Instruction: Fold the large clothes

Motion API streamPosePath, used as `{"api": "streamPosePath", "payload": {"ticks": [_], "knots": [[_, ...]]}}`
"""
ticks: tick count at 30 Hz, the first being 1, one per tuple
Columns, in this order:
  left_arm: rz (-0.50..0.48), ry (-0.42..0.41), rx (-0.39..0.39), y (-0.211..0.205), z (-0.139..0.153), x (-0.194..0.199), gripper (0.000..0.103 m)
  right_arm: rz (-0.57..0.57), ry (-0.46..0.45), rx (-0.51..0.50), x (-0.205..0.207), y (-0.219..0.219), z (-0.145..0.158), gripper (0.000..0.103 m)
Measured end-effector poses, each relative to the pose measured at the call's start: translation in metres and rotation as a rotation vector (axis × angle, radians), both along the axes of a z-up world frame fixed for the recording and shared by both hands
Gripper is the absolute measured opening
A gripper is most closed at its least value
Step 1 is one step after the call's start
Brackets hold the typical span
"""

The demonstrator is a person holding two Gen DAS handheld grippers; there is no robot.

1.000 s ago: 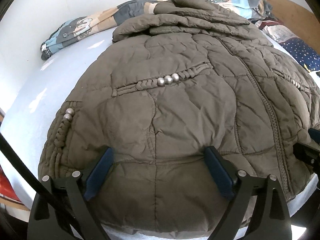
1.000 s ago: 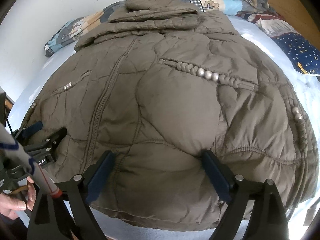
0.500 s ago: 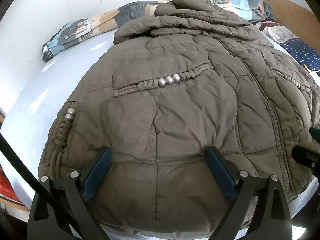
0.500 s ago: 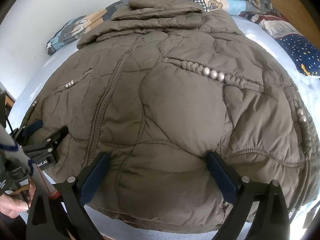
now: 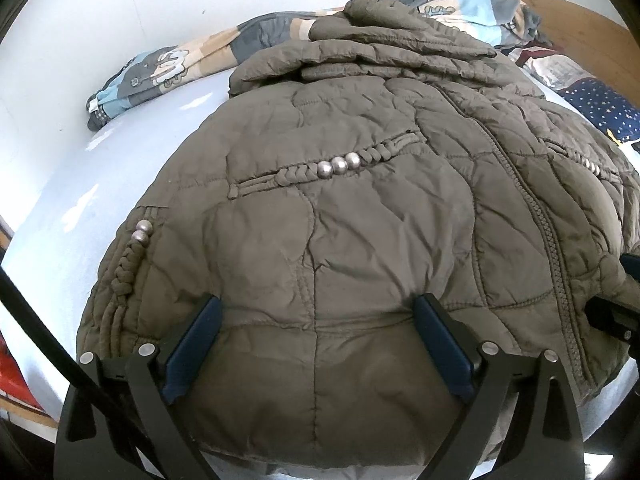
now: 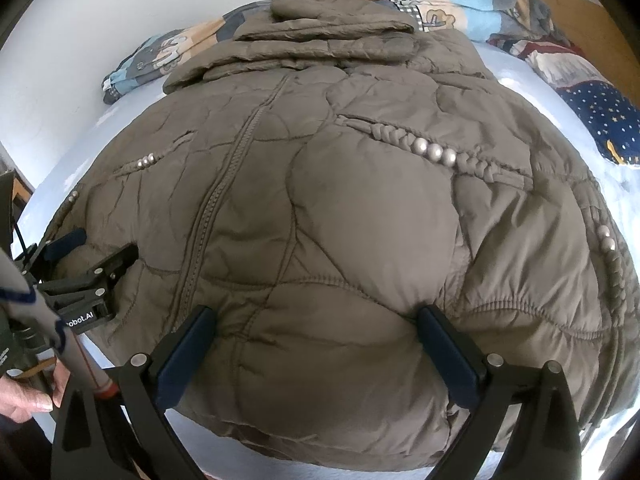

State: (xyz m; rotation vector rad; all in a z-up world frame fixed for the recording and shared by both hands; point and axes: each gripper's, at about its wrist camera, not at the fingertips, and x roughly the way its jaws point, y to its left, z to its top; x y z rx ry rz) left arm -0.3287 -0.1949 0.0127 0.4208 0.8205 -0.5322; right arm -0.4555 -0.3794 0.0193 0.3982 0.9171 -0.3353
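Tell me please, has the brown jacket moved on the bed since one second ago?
No. The brown jacket lies in the same place against the patterned blanket behind it, and likewise in the right wrist view.

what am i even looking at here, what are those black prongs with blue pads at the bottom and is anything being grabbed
There is no robot here: a person holds a two-finger gripper in each hand, and each gripper carries a fisheye camera looking along its fingers. So one picture is the left gripper's view, the other the right gripper's. The black prongs with blue pads are those fingers.

An olive-brown quilted jacket lies front up on a pale blue bed sheet, its zipper closed and its sleeves folded across the top. Patterned bedding is bunched along the wall.

Both grippers stand wide open over the jacket's hem, the fabric bulging between the pads. Nothing is clamped yet.
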Motion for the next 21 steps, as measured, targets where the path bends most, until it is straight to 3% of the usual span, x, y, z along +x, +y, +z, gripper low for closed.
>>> {"api": "streamPosePath", "payload": {"ticks": [6,13,18,21], "knots": [[-0.017,0.037,-0.004,0.002,0.006,0.003,0.097,-0.014,-0.018,0.031,-0.011,-0.002,0.012,0.102],[0.002,0.088,-0.055,0.018,0.03,0.009,0.097,-0.145,-0.228,0.112,-0.064,-0.034,0.051,0.099],[0.118,0.103,-0.126,0.06,0.056,0.03,0.097,-0.331,-0.348,0.101,-0.119,-0.074,0.071,0.098],[0.262,0.146,-0.168,0.104,0.063,0.057,0.097,-0.48,-0.356,0.131,-0.155,-0.106,0.062,0.098]]}}
